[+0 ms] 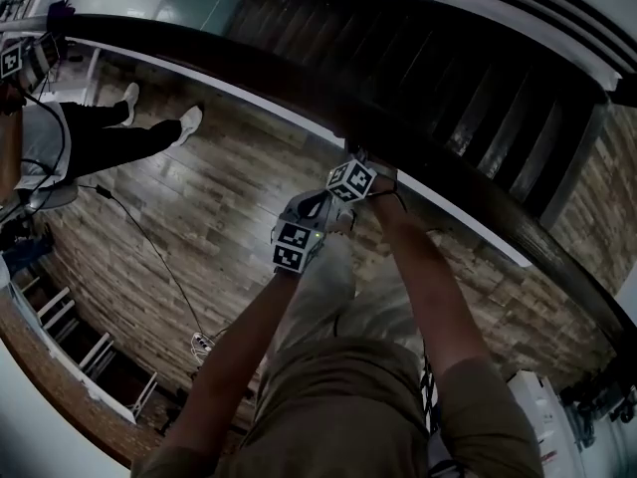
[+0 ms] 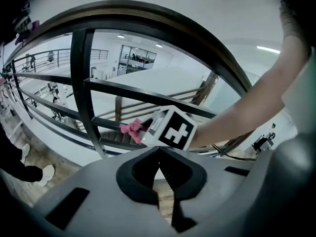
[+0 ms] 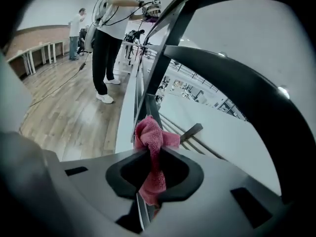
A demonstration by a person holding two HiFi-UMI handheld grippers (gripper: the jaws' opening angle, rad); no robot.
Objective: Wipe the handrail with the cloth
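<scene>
One cloth (image 3: 151, 138), one handrail (image 1: 299, 80), two tongs (image 2: 159, 157) (image 3: 150, 156)

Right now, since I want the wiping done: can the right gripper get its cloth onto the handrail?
Probably yes. The right gripper is shut on the pink cloth and sits close by the dark handrail; nothing shows between them.

In the head view, we find the marker cube of the right gripper (image 1: 350, 179) covering its jaws and whatever they hold. From the left gripper view, that cube hides most of the cloth (image 2: 132, 129). The bystander (image 1: 100, 137) is cut off at the left edge; the handrail (image 1: 199, 58) runs past both sides.
</scene>
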